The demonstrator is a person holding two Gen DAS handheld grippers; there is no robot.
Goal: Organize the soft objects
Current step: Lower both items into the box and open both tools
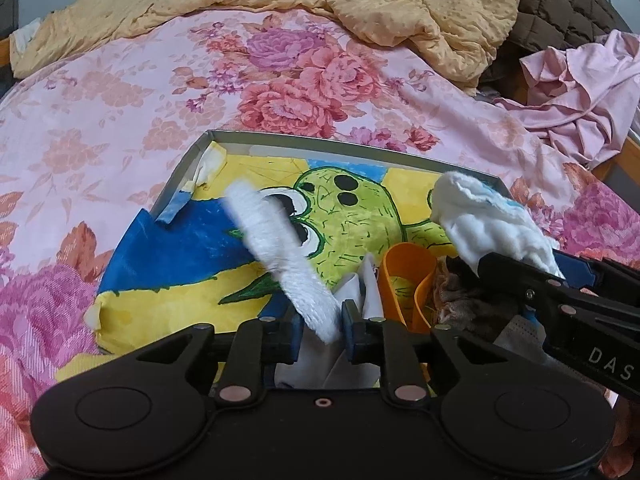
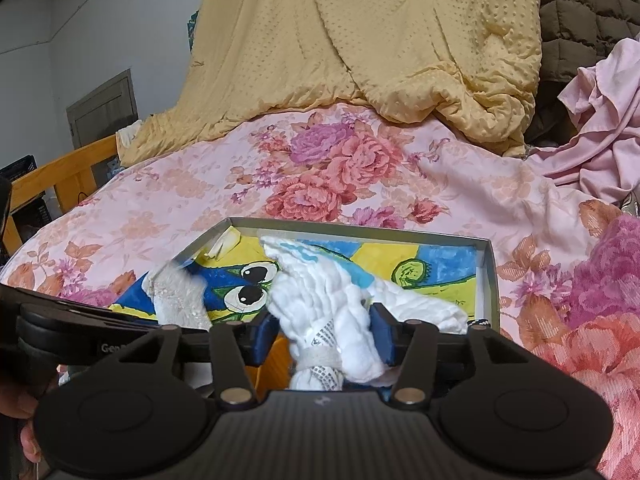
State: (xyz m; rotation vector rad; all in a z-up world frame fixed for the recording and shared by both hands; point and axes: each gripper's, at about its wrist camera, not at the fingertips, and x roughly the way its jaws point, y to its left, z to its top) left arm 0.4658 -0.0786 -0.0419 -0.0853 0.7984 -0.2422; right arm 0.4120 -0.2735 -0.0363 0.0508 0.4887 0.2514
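floral bedspread (image 1: pixel 120 92), box (image 1: pixel 320 139), white cloths (image 2: pixel 336 304)

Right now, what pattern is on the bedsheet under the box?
Pink and red roses on the pale pink bedsheet; left wrist view shows it best.

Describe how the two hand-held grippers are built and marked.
Both are matte black plastic. The left hand-held gripper has two round discs on a wide body, silver rivets on angled linkages, and blue finger pads. The right hand-held gripper matches it, with a ribbed body; its side shows white letters "DAS".
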